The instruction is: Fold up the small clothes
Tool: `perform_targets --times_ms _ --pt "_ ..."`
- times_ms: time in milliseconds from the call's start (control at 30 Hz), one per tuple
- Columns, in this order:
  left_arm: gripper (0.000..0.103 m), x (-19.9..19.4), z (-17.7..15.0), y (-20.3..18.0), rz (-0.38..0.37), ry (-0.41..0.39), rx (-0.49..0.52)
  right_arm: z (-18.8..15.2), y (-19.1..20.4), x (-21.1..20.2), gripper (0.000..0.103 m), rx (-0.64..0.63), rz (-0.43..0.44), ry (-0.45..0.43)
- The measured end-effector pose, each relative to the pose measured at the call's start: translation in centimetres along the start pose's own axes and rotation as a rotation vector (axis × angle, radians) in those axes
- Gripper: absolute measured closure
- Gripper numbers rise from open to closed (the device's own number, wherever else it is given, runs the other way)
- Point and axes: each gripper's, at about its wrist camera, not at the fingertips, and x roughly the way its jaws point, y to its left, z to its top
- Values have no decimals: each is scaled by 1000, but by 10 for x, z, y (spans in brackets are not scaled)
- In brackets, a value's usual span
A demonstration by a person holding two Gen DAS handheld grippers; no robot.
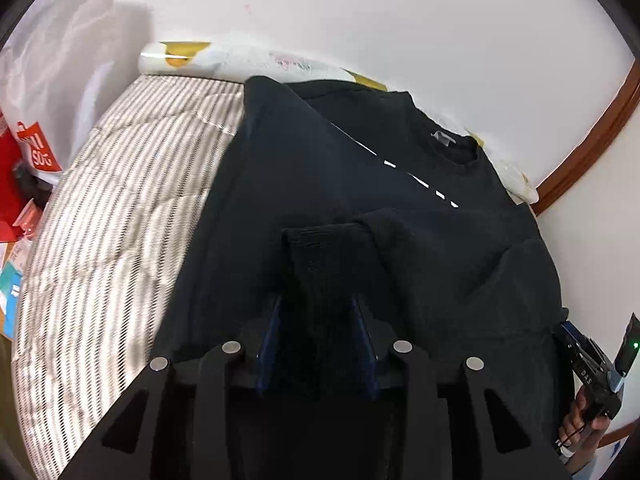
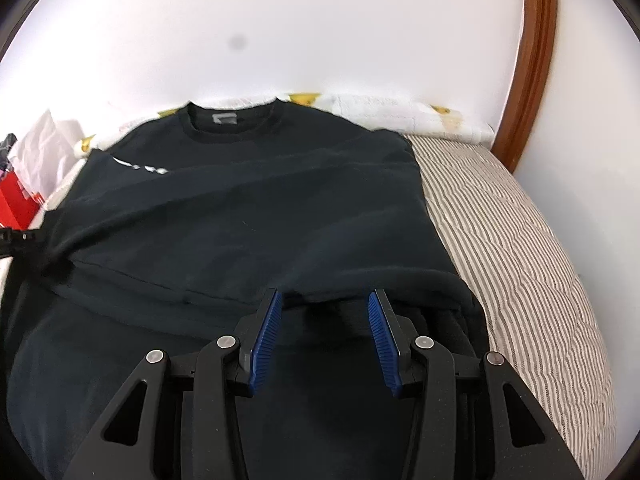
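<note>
left gripper (image 1: 316,304): black arms showing round silver screws, dark blue pads
right gripper (image 2: 325,300): black arms, bright blue ribbed pads, silver screws shining
hand (image 1: 582,426): wearing a thin cord

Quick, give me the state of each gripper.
Left gripper: a sleeve cuff of the black sweatshirt between its pads; grip cannot be told.
Right gripper: open, holding nothing.

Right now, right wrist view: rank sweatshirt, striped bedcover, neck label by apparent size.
1. Black sweatshirt, fills most of the frame, partly because it is nearest.
2. Striped bedcover.
3. Neck label, smallest.
</note>
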Motion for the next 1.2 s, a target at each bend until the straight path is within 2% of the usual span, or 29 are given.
perform_targets --times_ms 100,133,167,200,267,400,500,633,700,833,933,1000,1200 --pt "71 6 2 -7 11 -6 3 -5 -4 4 58 9 -4 12" --pt "75 5 3 -12 17 -14 18 -7 -6 7 58 14 -13 18" --pt "92 5 5 -16 26 -26 32 -8 -8 11 58 19 -26 26" --pt "94 2 6 -20 36 -43 49 -8 -10 15 58 20 -41 36" --pt "95 -6 9 -22 29 -71 51 -10 -12 23 58 21 -77 52" --pt "95 -26 15 -19 15 -117 29 -12 -15 30 56 32 -79 52" --pt "95 -43 18 -8 43 -164 26 -11 -11 29 59 17 -96 53" --pt "96 -36 16 11 62 -114 4 -11 -12 24 59 20 -89 67" --pt "96 -27 11 15 112 -100 7 -10 -11 16 59 -2 -76 66" --pt "95 -14 3 23 108 -66 -11 -5 -8 -13 59 -27 7 -3" --pt "92 -15 1 21 132 -64 5 6 -8 -19 57 -18 17 -48" --pt "92 -15 1 18 148 -72 21 14 -10 -12 52 4 -3 -58" --pt "90 -7 -9 9 222 -122 86 14 -22 32 52 108 -3 -9"
